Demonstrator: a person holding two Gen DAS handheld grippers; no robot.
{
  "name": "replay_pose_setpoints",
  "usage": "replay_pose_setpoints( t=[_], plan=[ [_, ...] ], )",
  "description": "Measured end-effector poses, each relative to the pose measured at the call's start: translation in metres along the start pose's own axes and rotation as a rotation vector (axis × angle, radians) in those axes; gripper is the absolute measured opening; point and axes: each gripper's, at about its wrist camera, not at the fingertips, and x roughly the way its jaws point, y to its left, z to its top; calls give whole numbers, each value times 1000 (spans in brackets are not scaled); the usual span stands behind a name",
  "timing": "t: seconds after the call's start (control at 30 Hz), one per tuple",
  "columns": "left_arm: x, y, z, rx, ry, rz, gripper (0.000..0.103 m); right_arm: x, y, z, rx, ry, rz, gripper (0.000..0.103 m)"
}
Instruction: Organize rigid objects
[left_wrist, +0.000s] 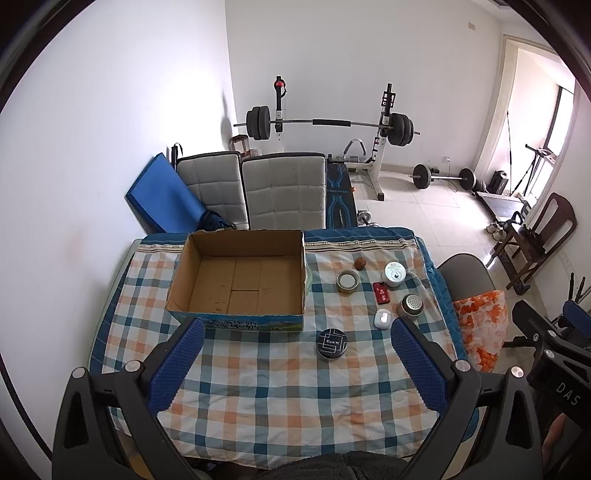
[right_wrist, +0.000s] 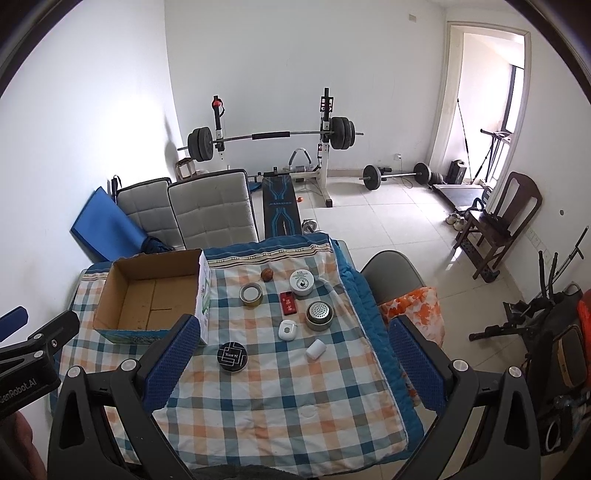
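From the left wrist, the left gripper (left_wrist: 297, 354) hung spread and empty above the checked cloth (left_wrist: 258, 398), the cardboard box (left_wrist: 236, 280) ahead. From the right wrist, the right gripper (right_wrist: 290, 356) gaped empty too, a black tin (right_wrist: 232, 356) between its fingers.

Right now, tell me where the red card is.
The red card lies flat on the checked cloth right of the cardboard box, between the tape roll and the perforated metal tin.

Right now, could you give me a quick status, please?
Left gripper open, right gripper open. Cardboard box empty. Black tin nearest, unobstructed.
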Motion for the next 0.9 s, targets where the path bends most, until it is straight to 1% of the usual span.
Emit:
replay_pose_setpoints(
  t=[0.9],
  plan=[
    [-1,-4,-5,0,-4,-3,103,-4,2,-2,-2,-6,8,103]
  ],
)
